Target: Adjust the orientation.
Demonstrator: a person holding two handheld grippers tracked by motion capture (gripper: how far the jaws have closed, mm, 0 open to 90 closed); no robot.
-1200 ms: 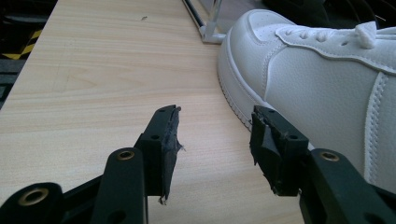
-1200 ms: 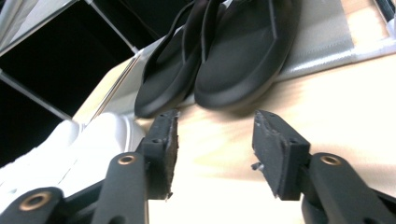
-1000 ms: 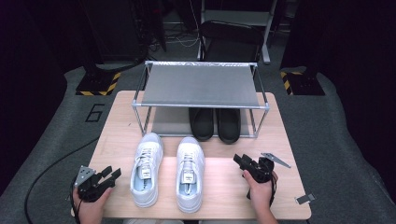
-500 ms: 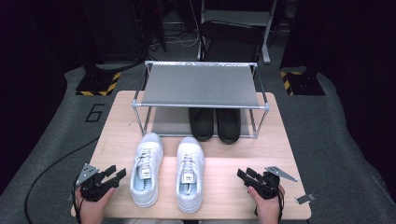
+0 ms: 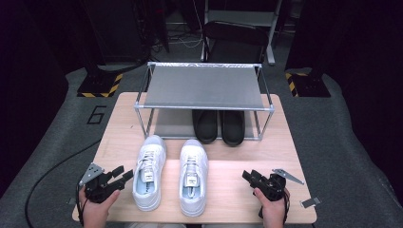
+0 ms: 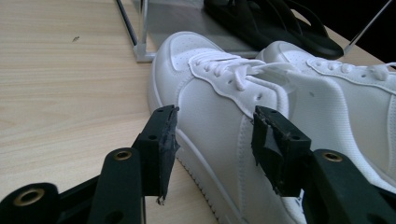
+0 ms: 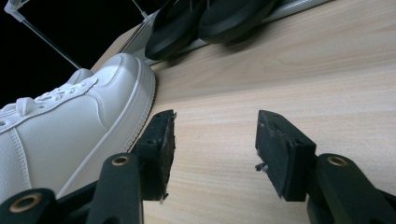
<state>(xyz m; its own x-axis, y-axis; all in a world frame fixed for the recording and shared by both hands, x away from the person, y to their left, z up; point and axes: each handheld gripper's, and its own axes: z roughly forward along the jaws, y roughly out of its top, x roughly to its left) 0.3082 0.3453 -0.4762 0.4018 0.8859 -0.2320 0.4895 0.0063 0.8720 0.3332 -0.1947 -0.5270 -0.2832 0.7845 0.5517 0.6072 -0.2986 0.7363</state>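
Note:
Two white sneakers stand side by side at the table's front, the left sneaker (image 5: 148,171) (image 6: 219,121) and the right sneaker (image 5: 193,175) (image 7: 65,126), toes toward the rack. My left gripper (image 5: 121,175) (image 6: 212,149) is open just left of the left sneaker, jaws pointing at its side. My right gripper (image 5: 248,176) (image 7: 215,149) is open over bare wood, right of the right sneaker, with nothing between its jaws. A pair of black slippers (image 5: 218,126) (image 6: 275,21) (image 7: 205,21) lies on the lower shelf of the rack.
A metal shoe rack (image 5: 203,88) with a grey top shelf stands at the back of the wooden table (image 5: 266,152). Bare wood lies between the right sneaker and my right gripper. Dark floor, cables and stands surround the table.
Both grippers have drawn back toward the table's front edge. The right one has moved a little right and down. The shoes have not moved.

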